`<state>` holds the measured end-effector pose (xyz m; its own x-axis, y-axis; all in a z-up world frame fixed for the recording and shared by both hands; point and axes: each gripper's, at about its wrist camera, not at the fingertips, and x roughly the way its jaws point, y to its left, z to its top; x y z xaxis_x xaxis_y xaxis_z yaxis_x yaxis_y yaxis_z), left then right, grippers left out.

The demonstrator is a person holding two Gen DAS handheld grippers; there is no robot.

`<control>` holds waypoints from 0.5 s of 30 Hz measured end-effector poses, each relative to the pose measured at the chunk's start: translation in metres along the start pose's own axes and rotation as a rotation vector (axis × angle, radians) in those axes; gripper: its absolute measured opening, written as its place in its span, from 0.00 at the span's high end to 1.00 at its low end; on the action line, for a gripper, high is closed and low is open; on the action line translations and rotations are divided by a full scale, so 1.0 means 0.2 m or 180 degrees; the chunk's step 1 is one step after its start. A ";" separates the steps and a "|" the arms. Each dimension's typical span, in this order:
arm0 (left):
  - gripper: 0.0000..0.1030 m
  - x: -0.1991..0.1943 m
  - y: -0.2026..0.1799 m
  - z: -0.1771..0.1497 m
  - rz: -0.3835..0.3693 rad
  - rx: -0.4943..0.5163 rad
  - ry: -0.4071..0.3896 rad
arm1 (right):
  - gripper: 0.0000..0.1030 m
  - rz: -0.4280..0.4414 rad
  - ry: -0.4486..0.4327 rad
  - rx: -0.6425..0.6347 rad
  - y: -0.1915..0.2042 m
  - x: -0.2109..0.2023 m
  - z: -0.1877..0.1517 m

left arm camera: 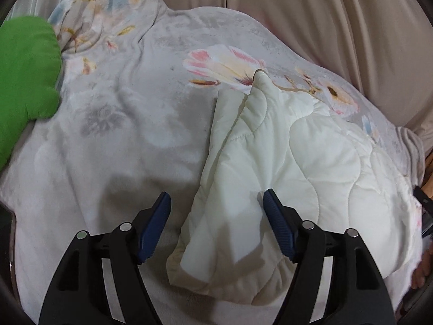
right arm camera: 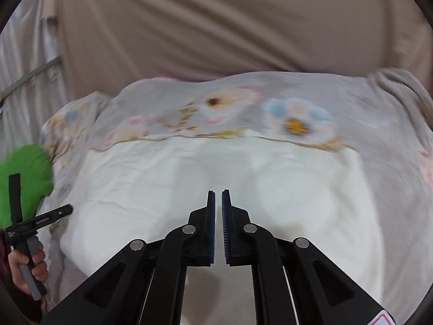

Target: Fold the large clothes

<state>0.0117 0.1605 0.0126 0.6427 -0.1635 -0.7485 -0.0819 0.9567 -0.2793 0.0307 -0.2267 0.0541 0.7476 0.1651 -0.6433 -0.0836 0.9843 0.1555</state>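
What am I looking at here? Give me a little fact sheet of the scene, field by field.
Item being folded: cream quilted blanket, one corner turned over on itself
Underneath: grey floral cover
Left gripper: open, hovering over the folded cream edge, holding nothing
Right gripper: shut, over the cream fabric; whether it pinches cloth is unclear
Nearby: green cushion at the left edge
Background: beige draped cloth

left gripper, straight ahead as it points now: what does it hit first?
Probably the folded-back cream quilt flap, which lies right between the open left gripper fingers. Depth unclear; it may already touch.
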 end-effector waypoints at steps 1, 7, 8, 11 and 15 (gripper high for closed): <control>0.33 0.00 0.02 -0.01 -0.0073 -0.0063 0.0041 | 0.94 0.0043 0.0058 -0.0078 0.06 0.05 0.02; 0.24 0.03 0.12 -0.07 -0.0443 -0.0409 0.0282 | 0.95 0.0256 0.0573 -0.0320 0.26 0.42 0.00; 0.21 0.04 0.12 -0.07 -0.0495 -0.0444 0.0308 | 0.96 0.0279 0.0624 -0.0313 0.26 0.46 -0.02; 0.12 0.09 0.11 -0.05 -0.0583 -0.0507 0.0344 | 1.00 0.0384 0.0699 -0.0223 0.22 0.53 -0.05; 0.12 0.14 0.01 -0.01 -0.0626 -0.0340 0.0347 | 1.00 0.0489 0.0700 -0.0146 0.19 0.56 -0.06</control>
<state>0.0271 0.1577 -0.0101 0.5687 -0.3746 -0.7323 -0.0472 0.8739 -0.4837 0.1033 -0.1696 -0.0212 0.5633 0.3176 -0.7628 -0.2186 0.9476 0.2331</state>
